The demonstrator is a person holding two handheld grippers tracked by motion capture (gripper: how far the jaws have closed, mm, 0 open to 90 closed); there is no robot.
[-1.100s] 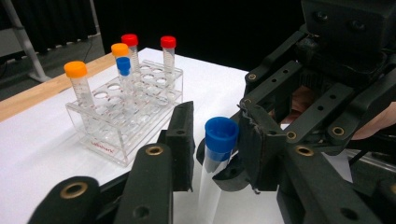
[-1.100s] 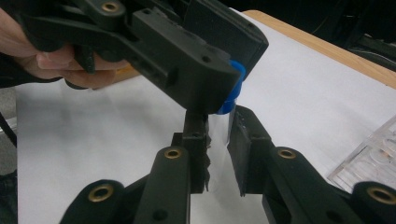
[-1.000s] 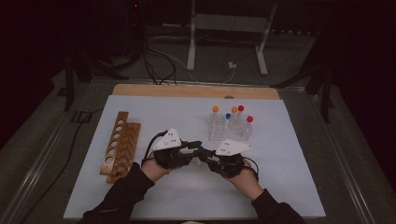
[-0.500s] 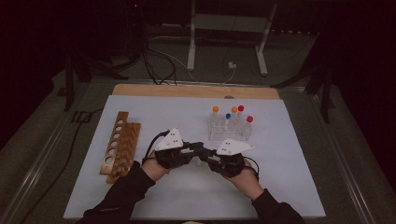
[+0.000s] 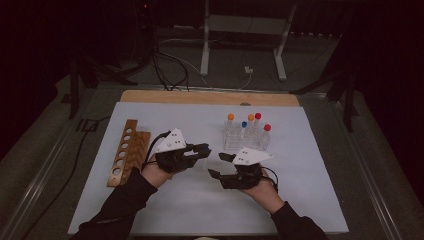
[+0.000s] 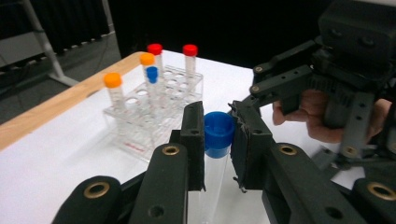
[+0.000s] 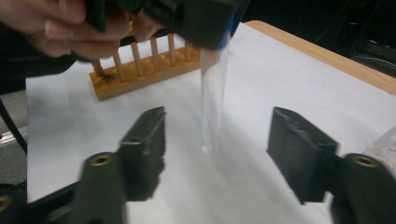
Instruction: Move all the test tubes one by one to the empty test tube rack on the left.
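My left gripper (image 6: 218,140) is shut on the blue cap of a clear test tube (image 6: 211,183), which hangs upright above the white mat. In the right gripper view the same test tube (image 7: 212,100) hangs between and a little beyond my right gripper (image 7: 219,147), whose jaws stand wide apart and do not touch it. From the high view, the left gripper (image 5: 204,149) and the right gripper (image 5: 217,165) face each other at the table's middle. A clear plastic rack (image 5: 245,139) behind them holds several tubes with orange, blue and red caps.
A wooden tube rack (image 5: 127,152) with a row of holes lies at the left of the white mat (image 5: 310,190). A wooden strip (image 5: 210,97) runs along the table's far edge. A cable trails from the left gripper toward the wooden rack.
The two grippers were close together at the tube. The right gripper has drawn back toward the person, with its jaws now apart. The left gripper has held its place.
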